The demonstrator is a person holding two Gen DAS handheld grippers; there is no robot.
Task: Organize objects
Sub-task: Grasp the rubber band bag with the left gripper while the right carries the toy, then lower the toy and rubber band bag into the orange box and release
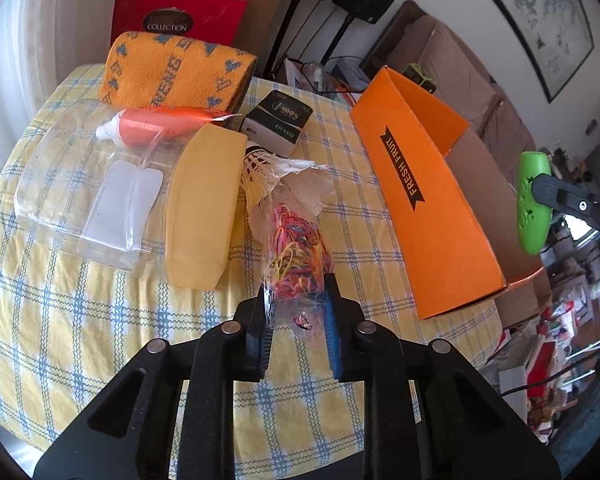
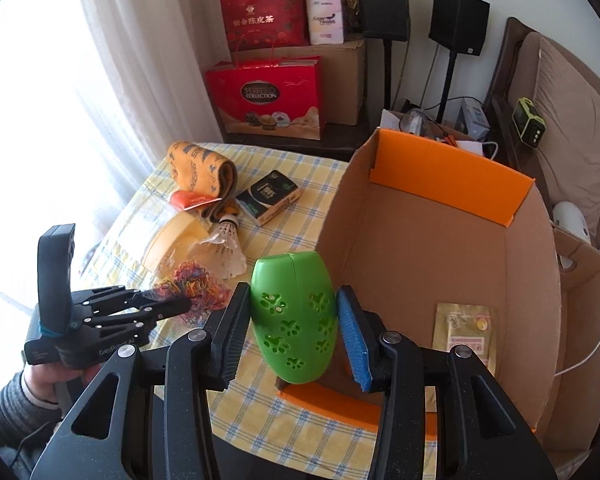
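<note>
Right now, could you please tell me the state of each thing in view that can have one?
Left gripper: shut on bag of rubber bands.
Right gripper: shut on green case, held beside the box.
Cardboard box: open, a brown packet lying inside.
Orange towel: folded.
Clear zip bag: lying flat.

left gripper [image 1: 296,292] jaws pinch rubber-band bag [image 1: 296,256] | orange box [image 1: 432,216] right

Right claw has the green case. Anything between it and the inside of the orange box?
Nothing visible blocks it. The green case, held in the right claw, sits just outside the near left wall of the orange box, whose top is open. Inside, only a brown packet lies on the floor, off to the right.
</note>
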